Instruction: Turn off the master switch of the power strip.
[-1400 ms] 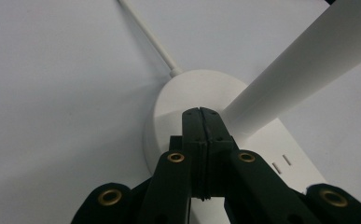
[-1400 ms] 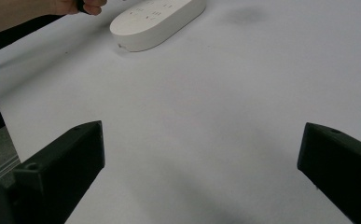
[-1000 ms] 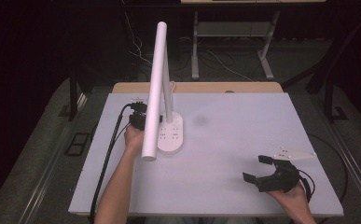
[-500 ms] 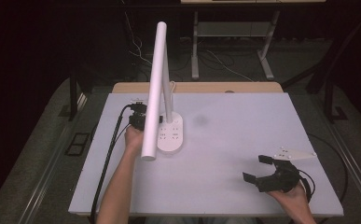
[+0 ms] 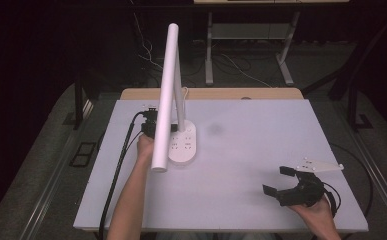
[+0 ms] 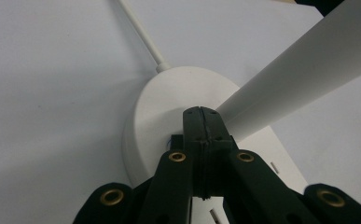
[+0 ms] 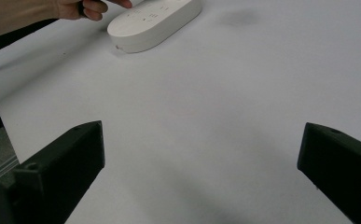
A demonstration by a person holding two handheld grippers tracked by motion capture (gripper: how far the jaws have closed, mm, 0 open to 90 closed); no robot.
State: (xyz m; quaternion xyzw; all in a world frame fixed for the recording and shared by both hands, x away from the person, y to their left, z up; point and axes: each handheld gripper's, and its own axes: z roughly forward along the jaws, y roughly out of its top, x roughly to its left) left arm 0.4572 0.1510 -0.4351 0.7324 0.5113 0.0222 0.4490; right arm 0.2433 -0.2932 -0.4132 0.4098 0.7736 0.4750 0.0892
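two grippers are at work on a pale grey table (image 5: 241, 200), and only one is busy. the left gripper (image 5: 151, 126), at centre left of the high view, sits at the oval base (image 5: 183, 145) of a white desk lamp (image 5: 167, 95), partly hidden behind the lamp's long tube head. in the left gripper view its jaws are pressed flat together with nothing between them, the tip (image 6: 200, 122) resting on or just above the top of the base near where the white arm rises toward the upper right of that frame. whether it truly touches cannot be told. it looks like the step in hand is pressing a touch control on the base with the closed tip. the right gripper (image 5: 287, 184) waits at the lower right of the high view, well apart from the lamp, its jaws spread wide and empty over bare table; its own view has the base (image 7: 155, 21) in the upper left.

the next move probably calls for a short, steady downward push on the button, then a clean lift without nudging the lamp arm.
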